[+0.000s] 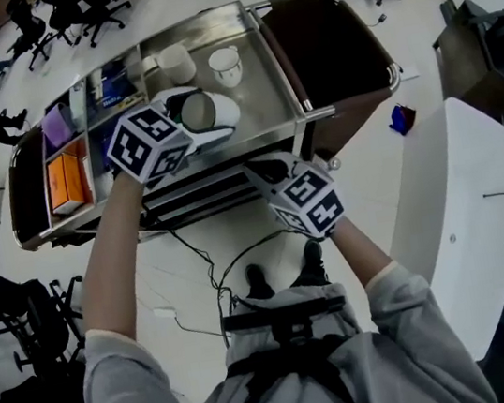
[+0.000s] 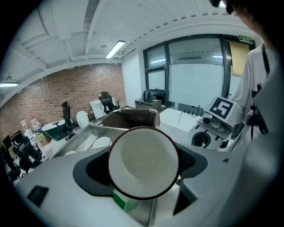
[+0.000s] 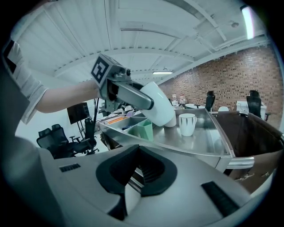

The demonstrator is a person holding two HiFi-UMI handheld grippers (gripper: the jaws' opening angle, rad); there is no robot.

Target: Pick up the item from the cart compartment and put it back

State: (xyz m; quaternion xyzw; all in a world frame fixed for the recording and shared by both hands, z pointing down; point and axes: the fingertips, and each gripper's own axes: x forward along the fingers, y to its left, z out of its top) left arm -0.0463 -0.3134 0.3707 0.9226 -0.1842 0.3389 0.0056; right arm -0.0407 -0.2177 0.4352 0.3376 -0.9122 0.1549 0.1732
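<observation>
A white cup (image 2: pixel 143 155) is gripped by the left tool (image 2: pixel 143 165) above the cart (image 1: pixel 262 99). The right tool (image 3: pixel 140 170) is held empty — jaws narrowly parted.

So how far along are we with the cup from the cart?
Pickup looks done: the left claw grips the white cup, tilted and lifted above the cart's steel tray. The right claw is open and empty. Still left: setting the cup back down in the cart.
</observation>
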